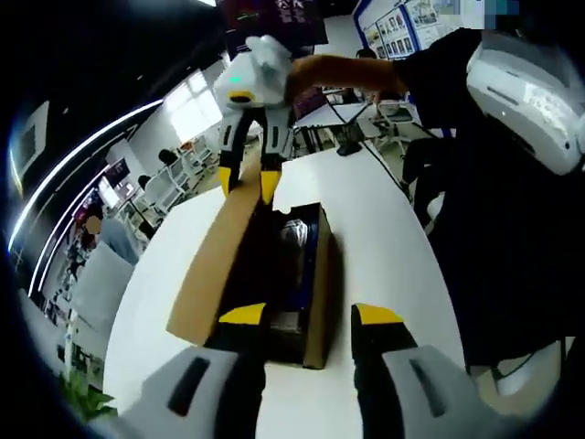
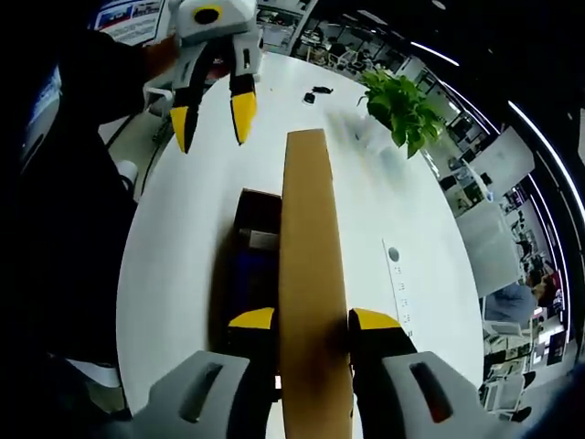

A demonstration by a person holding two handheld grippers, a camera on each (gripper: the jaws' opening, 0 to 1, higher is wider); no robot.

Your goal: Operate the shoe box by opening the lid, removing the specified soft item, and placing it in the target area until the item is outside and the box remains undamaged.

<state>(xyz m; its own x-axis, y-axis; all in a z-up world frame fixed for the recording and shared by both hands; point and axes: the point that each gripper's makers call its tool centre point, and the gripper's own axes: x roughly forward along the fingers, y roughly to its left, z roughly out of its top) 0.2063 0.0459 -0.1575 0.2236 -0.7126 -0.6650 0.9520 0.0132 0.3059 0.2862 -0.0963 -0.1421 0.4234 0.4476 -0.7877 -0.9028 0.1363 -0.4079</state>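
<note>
**Lid raised, box open**

Left gripper [image 1: 311, 315] fingers apart, just before the open brown cardboard shoe box [image 1: 306, 274] on the white tabletop [image 1: 384, 229]. Right gripper [image 2: 311, 320] fingers clamped on the upright brown cardboard lid [image 2: 309, 265].

White round table [image 2: 183, 210], potted plant [image 2: 399, 108], office desks bkgd, ceiling strip lights

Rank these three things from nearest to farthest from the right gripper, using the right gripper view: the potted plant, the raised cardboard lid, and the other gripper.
1. The cardboard lid: it runs up between the right gripper jaws.
2. The left gripper: beyond the shoe box, toward the upper left.
3. The potted plant: on the white table's far side, upper right. It looks slightly farther than the left gripper.
</note>
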